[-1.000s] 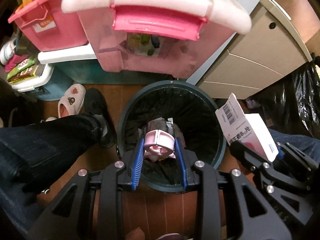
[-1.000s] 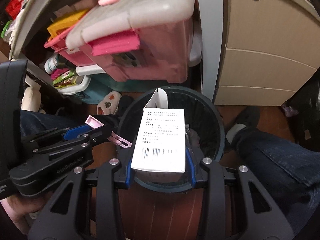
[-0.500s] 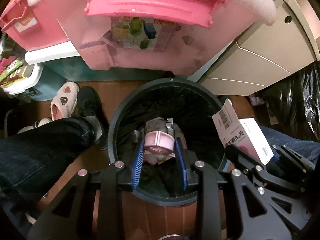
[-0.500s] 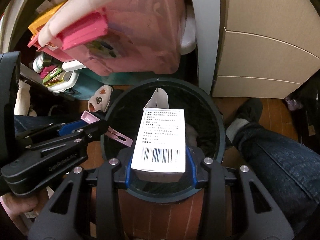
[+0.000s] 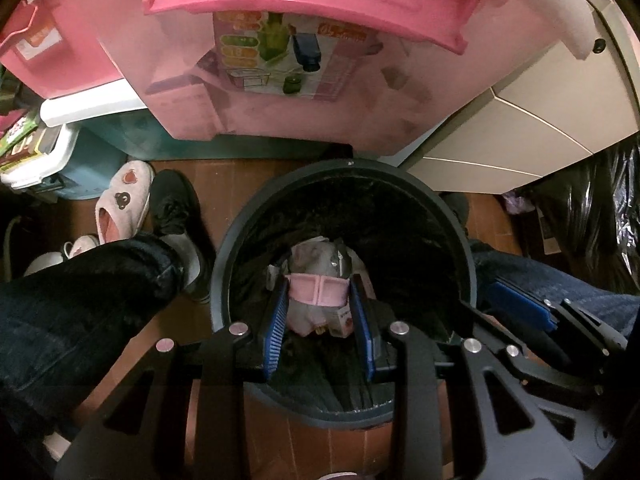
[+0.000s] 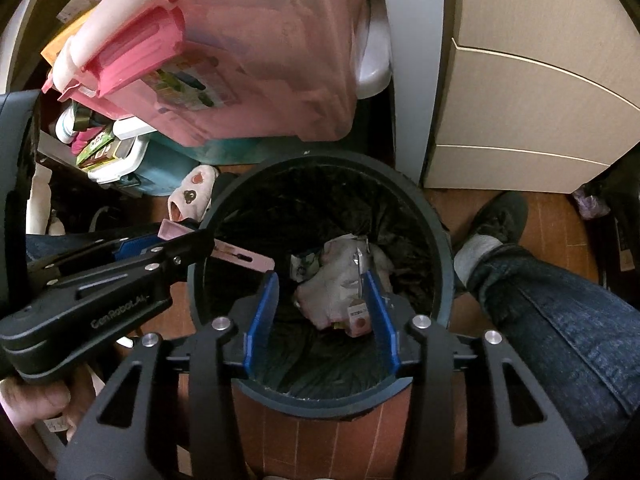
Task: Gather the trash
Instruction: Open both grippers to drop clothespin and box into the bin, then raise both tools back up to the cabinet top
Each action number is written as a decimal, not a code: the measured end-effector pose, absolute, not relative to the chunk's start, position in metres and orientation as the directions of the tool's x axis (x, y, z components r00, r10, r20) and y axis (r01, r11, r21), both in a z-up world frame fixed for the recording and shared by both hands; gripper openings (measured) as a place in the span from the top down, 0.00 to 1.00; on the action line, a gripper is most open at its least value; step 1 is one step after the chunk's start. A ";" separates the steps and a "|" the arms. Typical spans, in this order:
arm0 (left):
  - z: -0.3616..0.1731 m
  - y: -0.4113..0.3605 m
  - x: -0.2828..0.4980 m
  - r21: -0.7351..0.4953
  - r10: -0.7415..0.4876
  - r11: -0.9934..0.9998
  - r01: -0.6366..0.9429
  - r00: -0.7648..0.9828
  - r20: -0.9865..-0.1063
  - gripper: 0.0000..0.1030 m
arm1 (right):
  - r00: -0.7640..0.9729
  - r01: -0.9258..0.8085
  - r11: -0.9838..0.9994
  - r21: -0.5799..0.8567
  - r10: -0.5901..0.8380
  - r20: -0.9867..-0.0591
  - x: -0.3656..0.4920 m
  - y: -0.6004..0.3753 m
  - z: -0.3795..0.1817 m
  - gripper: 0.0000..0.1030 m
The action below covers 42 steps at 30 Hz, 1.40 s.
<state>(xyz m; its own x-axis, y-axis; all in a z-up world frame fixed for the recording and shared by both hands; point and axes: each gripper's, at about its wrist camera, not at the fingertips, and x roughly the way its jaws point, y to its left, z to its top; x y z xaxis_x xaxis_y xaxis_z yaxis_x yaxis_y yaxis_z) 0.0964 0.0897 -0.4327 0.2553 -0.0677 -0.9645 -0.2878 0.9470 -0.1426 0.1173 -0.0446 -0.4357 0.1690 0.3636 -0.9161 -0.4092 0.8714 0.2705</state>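
A round dark trash bin (image 5: 224, 264) (image 6: 444, 256) with a black liner stands on the wooden floor, with crumpled waste inside. My left gripper (image 5: 318, 292) is shut on a flat pink package (image 5: 316, 290) and holds it over the bin's mouth; the package also shows in the right wrist view (image 6: 240, 257). My right gripper (image 6: 322, 284) is open and empty above the bin. The white box (image 6: 358, 318) lies inside the bin on the waste and also shows in the left wrist view (image 5: 343, 320).
Pink storage boxes (image 5: 320, 60) overhang the bin at the back. A beige cabinet (image 6: 532, 92) stands at the right. The person's legs (image 6: 560, 308) flank the bin. Slippers (image 5: 120, 204) and a black bag (image 5: 592, 208) lie on the floor.
My right gripper opened and the white box dropped into the bin. Both grippers moved closer over the bin. The left one still holds the pink package.
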 end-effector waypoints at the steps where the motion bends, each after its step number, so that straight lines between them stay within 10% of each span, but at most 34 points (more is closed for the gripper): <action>1: -0.433 0.090 0.097 -0.143 -0.068 0.947 -0.288 0.255 -0.965 0.71 | 0.171 -0.408 0.872 0.269 0.363 -0.916 0.117 -0.045 -0.435 0.53; 18: -0.418 0.080 0.092 -0.141 -0.057 0.949 -0.281 0.287 -0.956 0.55 | 0.218 -0.393 0.881 0.263 0.367 -0.904 0.112 -0.060 -0.416 0.41; 26: -0.369 0.065 0.089 -0.175 -0.069 0.949 -0.262 0.370 -0.926 0.14 | 0.354 -0.344 0.909 0.234 0.356 -0.865 0.106 -0.107 -0.363 0.17; 42: -0.214 -0.065 0.106 -0.173 -0.151 0.985 0.017 0.579 -0.801 0.12 | 0.609 -0.219 0.949 0.226 0.314 -0.729 0.089 -0.245 -0.226 0.14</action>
<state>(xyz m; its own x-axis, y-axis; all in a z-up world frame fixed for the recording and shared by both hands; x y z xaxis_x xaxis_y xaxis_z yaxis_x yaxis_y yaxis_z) 0.1065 -0.0654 -0.2143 0.5793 -0.1507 -0.8011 0.0172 0.9848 -0.1729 0.0889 -0.2445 -0.2260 0.6087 0.3137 -0.7287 -0.2189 0.9493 0.2258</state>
